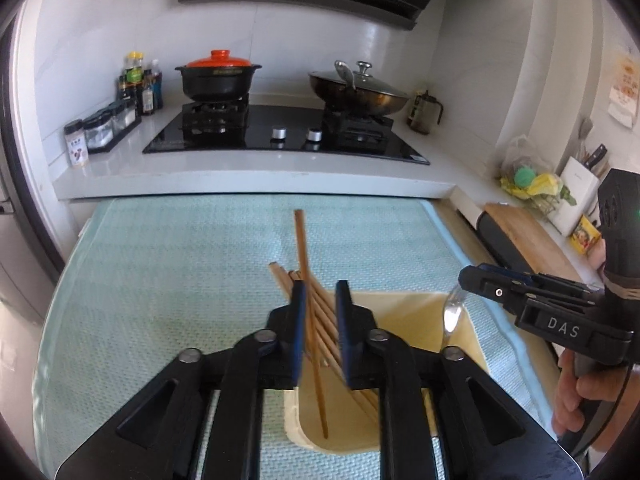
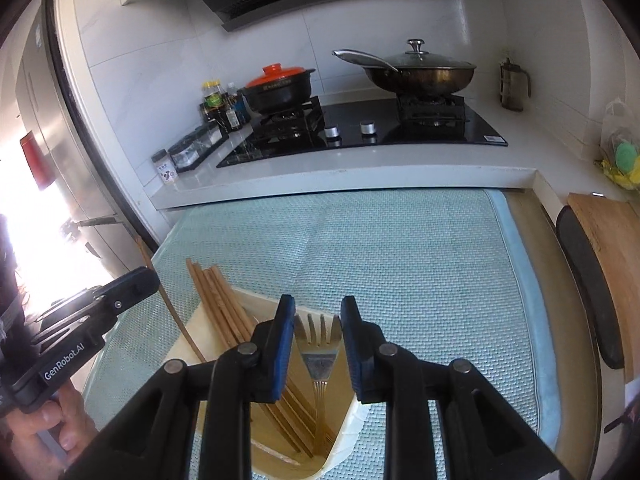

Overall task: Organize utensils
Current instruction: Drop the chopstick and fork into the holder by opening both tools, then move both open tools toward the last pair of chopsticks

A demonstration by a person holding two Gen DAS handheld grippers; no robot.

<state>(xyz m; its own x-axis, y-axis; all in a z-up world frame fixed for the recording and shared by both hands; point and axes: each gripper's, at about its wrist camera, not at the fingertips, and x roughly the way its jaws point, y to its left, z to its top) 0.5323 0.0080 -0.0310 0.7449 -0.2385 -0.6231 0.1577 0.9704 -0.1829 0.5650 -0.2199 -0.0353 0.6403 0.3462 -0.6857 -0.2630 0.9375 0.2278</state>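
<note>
A cream utensil tray point(image 1: 404, 312) point(image 2: 188, 344) lies on a pale green mat. Several wooden chopsticks point(image 1: 326, 316) point(image 2: 218, 304) lie in its left part, tips sticking out over the far rim. My left gripper point(image 1: 320, 312) is open above the tray; one chopstick point(image 1: 308, 300) stands tilted between its pads, lower end in the tray, touching the left pad. It also shows in the right wrist view point(image 2: 172, 308). My right gripper point(image 2: 316, 328) is open over metal forks point(image 2: 318, 340) in the tray. In the left wrist view it point(image 1: 464, 280) is at the right, with a shiny utensil point(image 1: 452, 314) below it.
The green mat point(image 1: 180, 280) point(image 2: 420, 272) covers the counter. Behind it a raised ledge carries a black hob point(image 1: 280, 136) with an orange-lidded pot point(image 1: 218, 76) and a lidded wok point(image 1: 360, 88). Spice jars point(image 1: 104, 124) stand left; a cutting board point(image 2: 612, 248) right.
</note>
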